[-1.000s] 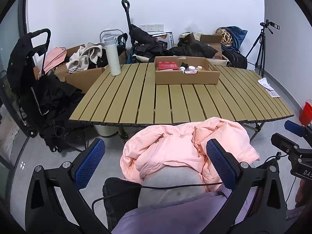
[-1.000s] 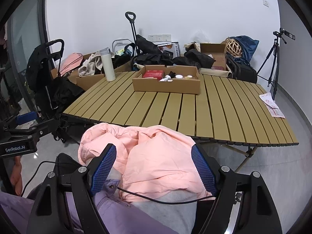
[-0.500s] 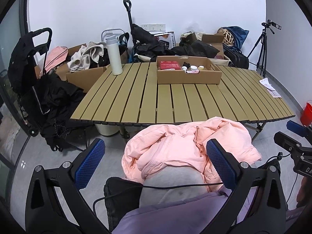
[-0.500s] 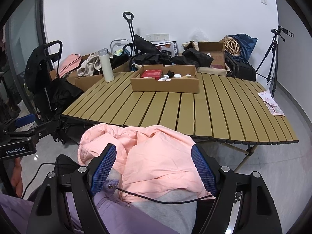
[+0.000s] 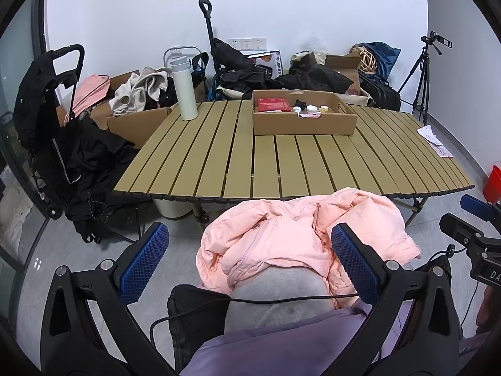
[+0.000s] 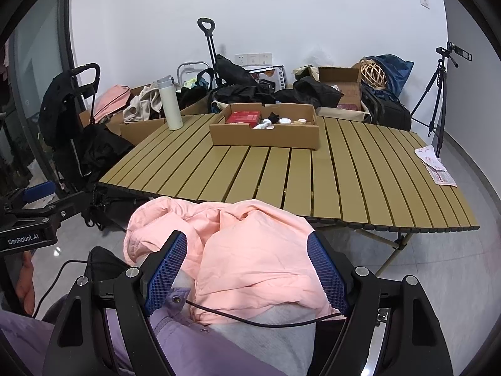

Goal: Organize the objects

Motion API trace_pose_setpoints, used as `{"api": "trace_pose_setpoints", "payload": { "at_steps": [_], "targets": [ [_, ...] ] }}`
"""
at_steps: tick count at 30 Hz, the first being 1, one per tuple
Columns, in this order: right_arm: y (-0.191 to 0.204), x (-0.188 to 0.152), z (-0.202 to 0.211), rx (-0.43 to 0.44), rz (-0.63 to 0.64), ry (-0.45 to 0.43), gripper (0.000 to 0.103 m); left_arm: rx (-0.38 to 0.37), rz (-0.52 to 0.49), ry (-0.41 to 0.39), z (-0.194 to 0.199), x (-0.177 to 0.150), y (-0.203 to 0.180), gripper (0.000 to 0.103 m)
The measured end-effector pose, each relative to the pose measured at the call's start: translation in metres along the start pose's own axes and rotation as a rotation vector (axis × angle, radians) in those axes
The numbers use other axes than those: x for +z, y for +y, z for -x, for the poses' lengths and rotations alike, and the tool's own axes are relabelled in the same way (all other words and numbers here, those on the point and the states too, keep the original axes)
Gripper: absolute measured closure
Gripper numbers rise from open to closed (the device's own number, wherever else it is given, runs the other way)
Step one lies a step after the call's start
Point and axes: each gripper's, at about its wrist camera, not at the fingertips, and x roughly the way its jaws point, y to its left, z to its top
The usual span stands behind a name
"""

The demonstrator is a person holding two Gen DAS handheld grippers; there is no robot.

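A slatted wooden table stands ahead. On it sits an open cardboard box holding a red box, small jars and a black item. A tall white bottle stands upright at the table's far left. The table, box and bottle also show in the right wrist view. My left gripper is open and empty above a pink jacket on the person's lap. My right gripper is open and empty over the same jacket.
Black bags on a trolley stand left of the table. Cardboard boxes with clothes, dark bags and a tripod line the back wall. Papers lie on the table's right side. A red bucket is at far right.
Both grippers have drifted slightly, so the table looks a little shifted in view. Both stay open and empty over the jacket.
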Motion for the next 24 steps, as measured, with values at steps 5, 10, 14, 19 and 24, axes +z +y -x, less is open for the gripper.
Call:
{"api": "trace_pose_setpoints", "payload": {
  "at_steps": [5,10,14,19,24],
  "targets": [
    [-0.0015,0.0002,0.0002,-0.004,-0.004,0.0,0.02,0.003,-0.005,-0.002,0.0001,0.0004,0.0005,0.0],
    [-0.0022,0.001,0.0005,-0.013,-0.001,-0.004,0.02,-0.016,-0.015,-0.009,0.0031,0.0004,-0.0014,0.0],
    [-0.0011,0.0007,-0.0008,-0.027,0.012,-0.009,0.016,-0.078,-0.019,-0.013,0.0051,0.0004,-0.0035,0.0],
    [-0.0041,0.0008,-0.001,-0.032,-0.003,-0.01,0.015,-0.067,-0.021,-0.019,0.0062,0.0004,-0.0065,0.0],
    [-0.0038,0.0016,-0.0016,-0.037,-0.006,-0.009,0.015,-0.051,-0.014,-0.011,0.0057,0.0003,-0.0059,0.0]
  ]
}}
